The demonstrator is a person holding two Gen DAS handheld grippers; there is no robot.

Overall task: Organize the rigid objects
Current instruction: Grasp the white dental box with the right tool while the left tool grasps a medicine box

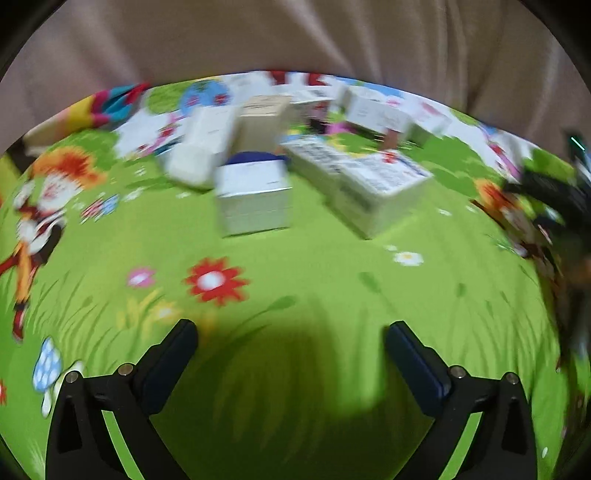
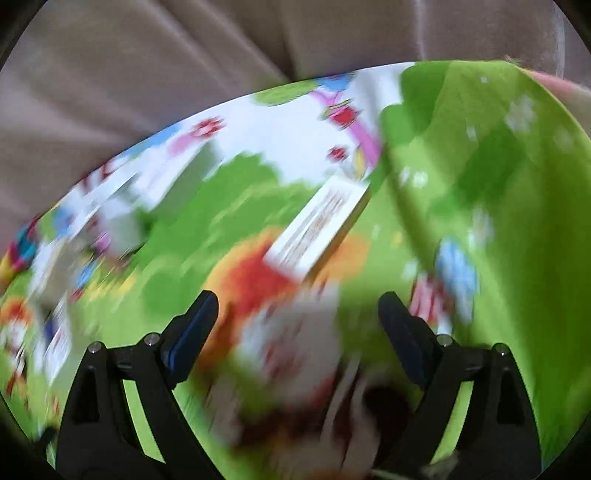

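Several small cardboard boxes lie on a green cartoon-print cloth point(image 1: 295, 280). In the left wrist view a white box with a blue top point(image 1: 255, 195) stands nearest, a long printed white box point(image 1: 362, 181) lies to its right, and a tan box point(image 1: 262, 118) and more white boxes point(image 1: 376, 110) sit behind. My left gripper point(image 1: 291, 332) is open and empty, well short of the boxes. In the blurred right wrist view a flat white box with orange print point(image 2: 321, 225) lies ahead. My right gripper point(image 2: 297, 306) is open and empty, short of it.
A beige curtain point(image 1: 295, 33) hangs behind the cloth's far edge. The cloth rises in a fold at the right of the right wrist view point(image 2: 498, 184). A dark object point(image 1: 554, 199), likely the other gripper, shows at the left wrist view's right edge.
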